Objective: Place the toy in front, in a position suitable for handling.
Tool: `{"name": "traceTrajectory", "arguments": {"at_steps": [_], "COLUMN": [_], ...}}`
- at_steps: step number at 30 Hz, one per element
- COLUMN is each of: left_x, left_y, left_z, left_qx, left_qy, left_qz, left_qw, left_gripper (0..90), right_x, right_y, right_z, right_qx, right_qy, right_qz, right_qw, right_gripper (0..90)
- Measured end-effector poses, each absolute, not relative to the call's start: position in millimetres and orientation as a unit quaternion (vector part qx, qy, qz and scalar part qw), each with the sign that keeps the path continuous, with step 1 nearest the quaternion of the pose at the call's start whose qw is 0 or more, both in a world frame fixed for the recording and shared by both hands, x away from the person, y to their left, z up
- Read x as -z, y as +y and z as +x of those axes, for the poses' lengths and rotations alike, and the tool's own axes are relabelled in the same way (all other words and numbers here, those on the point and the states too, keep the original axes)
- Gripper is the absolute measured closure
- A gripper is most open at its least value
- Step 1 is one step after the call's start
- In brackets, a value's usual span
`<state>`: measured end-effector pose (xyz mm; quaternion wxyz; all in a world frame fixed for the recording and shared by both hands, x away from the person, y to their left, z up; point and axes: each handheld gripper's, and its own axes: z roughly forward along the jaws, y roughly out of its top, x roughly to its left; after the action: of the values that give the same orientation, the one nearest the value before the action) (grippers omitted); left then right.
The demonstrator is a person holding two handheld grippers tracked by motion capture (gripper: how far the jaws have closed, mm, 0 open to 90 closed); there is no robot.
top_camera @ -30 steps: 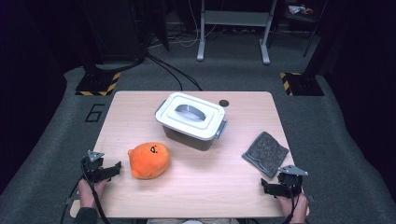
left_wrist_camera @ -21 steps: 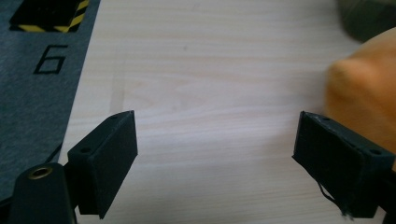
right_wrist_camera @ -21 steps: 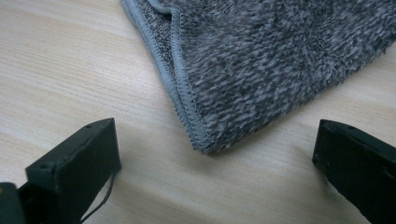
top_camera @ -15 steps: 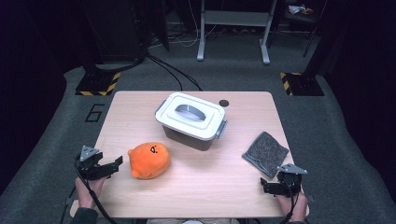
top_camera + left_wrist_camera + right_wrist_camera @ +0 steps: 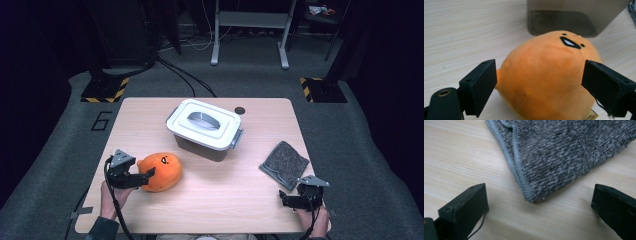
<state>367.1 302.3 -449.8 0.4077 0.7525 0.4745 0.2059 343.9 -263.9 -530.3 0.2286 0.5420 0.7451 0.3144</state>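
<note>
An orange plush toy (image 5: 162,170) with a small face lies at the front left of the wooden table (image 5: 235,200). My left gripper (image 5: 146,178) is at the toy's left side, jaws wide apart. In the left gripper view the plush toy (image 5: 549,75) bulges between the two black fingers (image 5: 480,85) and does not look squeezed. A folded grey cloth (image 5: 284,162) lies at the front right. My right gripper (image 5: 286,200) rests just in front of it, open, and the grey cloth (image 5: 564,152) has its stitched corner pointing into the gap between the jaws.
A dark plastic box with a white lid and grey handle (image 5: 204,127) stands mid-table, just beyond the plush. A small black disc (image 5: 240,110) lies near the far edge. Stand legs and cables lie on the grey floor behind the table.
My left gripper has moved up and rightward from the table's front left corner to the plush, so its jaws now straddle the toy's left side. The right gripper has stayed put.
</note>
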Motion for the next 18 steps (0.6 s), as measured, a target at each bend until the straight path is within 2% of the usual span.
{"name": "traceTrajectory", "arguments": {"at_steps": [4,7,15,18], "left_x": [459.9,466.7,474.8,474.9], "left_y": [295.2,289.8,282.2,279.6], "left_z": [372.9,373.9,368.9,366.3], "left_qx": [-0.187,-0.194,-0.216,-0.231], "left_qy": [0.471,0.473,0.481,0.472], "left_qz": [0.769,0.771,0.766,0.767], "left_qw": [0.390,0.380,0.368,0.369], "left_gripper": [17.8,27.6,61.5,66.2], "right_x": [530.3,530.3,530.4,530.3], "right_y": [-263.9,-264.2,-264.4,-264.1], "right_z": [343.9,344.0,344.2,344.0], "right_qx": [-0.314,-0.316,-0.316,-0.315], "right_qy": [0.745,0.746,0.746,0.745], "right_qz": [0.542,0.540,0.540,0.541], "right_qw": [0.229,0.228,0.229,0.228], "right_gripper": [0.0,0.1,0.1,0.1]}}
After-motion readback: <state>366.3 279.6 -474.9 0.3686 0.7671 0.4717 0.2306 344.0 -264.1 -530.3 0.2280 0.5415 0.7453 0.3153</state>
